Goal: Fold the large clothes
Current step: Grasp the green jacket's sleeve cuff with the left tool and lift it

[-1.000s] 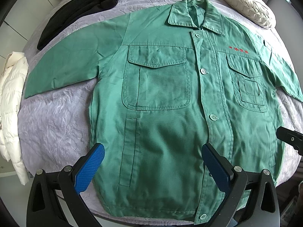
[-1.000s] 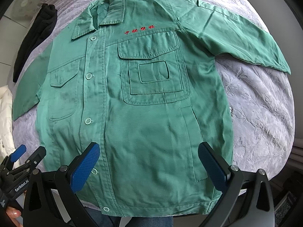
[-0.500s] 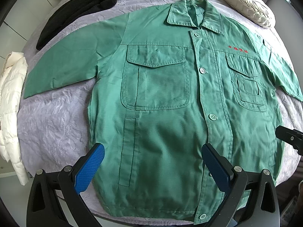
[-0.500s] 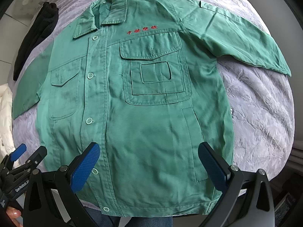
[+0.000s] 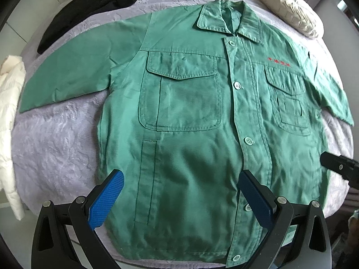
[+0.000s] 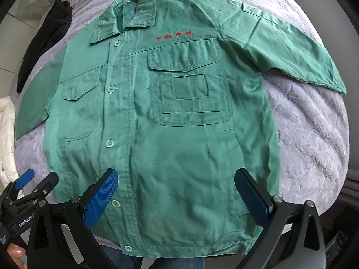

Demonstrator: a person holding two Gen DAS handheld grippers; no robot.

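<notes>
A green work jacket [image 5: 190,116] lies flat and buttoned, front up, on a grey bedspread [image 5: 56,148], collar far, both sleeves spread out. It also shows in the right wrist view [image 6: 179,134], with red lettering above the chest pocket. My left gripper [image 5: 181,198] is open and empty, hovering over the jacket's lower left hem. My right gripper [image 6: 177,196] is open and empty over the lower right hem. The left gripper's blue-tipped fingers [image 6: 24,179] show at the lower left of the right wrist view.
A black garment [image 5: 89,6] lies at the far left of the bed. A white puffy coat [image 5: 9,123] hangs off the left edge. A cream pillow [image 5: 289,11] sits at the far right. The bed's near edge runs just below the hem.
Both grippers have moved slightly forward and lower toward the jacket, which now fills more of each view. Both stay open. The jacket has not moved.
</notes>
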